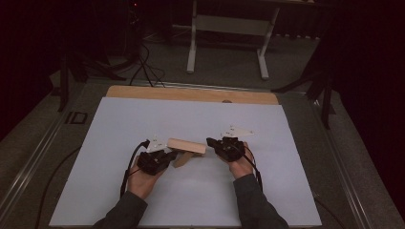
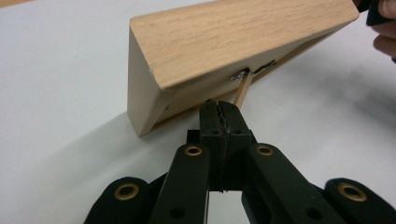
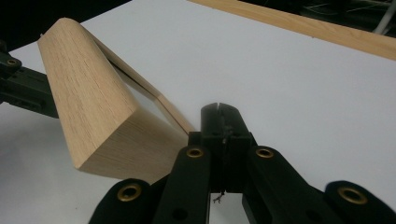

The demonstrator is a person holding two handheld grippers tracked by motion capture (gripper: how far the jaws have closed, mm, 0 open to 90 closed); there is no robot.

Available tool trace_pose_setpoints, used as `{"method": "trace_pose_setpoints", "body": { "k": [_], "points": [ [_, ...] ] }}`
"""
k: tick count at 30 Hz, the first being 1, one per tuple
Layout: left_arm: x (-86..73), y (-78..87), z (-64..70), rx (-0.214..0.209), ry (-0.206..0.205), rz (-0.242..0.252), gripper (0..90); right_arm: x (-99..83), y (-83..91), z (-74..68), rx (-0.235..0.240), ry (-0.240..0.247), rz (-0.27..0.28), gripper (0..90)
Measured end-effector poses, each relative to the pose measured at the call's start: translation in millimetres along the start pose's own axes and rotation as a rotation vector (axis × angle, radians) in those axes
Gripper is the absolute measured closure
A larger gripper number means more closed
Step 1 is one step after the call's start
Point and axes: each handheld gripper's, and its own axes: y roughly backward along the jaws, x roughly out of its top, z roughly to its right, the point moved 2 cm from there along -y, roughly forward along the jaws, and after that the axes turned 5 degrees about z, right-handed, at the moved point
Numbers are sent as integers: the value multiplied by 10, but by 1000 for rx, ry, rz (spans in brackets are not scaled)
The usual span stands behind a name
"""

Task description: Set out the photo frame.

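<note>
A light wooden frame (image 1: pixel 186 145) stands tilted on the white sheet between my two grippers, with a thin stand leg (image 1: pixel 183 161) sticking out under it. In the left gripper view the frame (image 2: pixel 233 42) leans over my left gripper (image 2: pixel 219 105). Its jaws are pressed shut, tips just under the frame's lower edge beside the thin leg (image 2: pixel 243 88). My right gripper (image 3: pixel 219 109) is shut too. Its left jaw rests against the thin edge of the frame (image 3: pixel 93 107) at the frame's right end. In the high view, the left gripper (image 1: pixel 168 155) and right gripper (image 1: pixel 210 141) flank the frame.
The white sheet (image 1: pixel 191 119) covers the table, with a wooden strip (image 1: pixel 191 94) along its far edge. A white table stand (image 1: pixel 229 24) and cables (image 1: pixel 145 67) are on the floor beyond. The other hand (image 2: pixel 385 28) shows at the left gripper view's top right.
</note>
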Motion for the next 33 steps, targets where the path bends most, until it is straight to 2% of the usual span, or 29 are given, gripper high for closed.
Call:
{"method": "trace_pose_setpoints", "body": {
  "k": [5,21,33],
  "points": [
    [20,-19,-3,5,1,-4,895,-4,-15,2,14,-18,4,898],
    [59,-58,-25,7,9,0,895,-18,-54,-50,25,-1,2,897],
    [89,-120,45,-5,2,-1,895,-17,-48,-78,26,13,-2,898]
  ]
}}
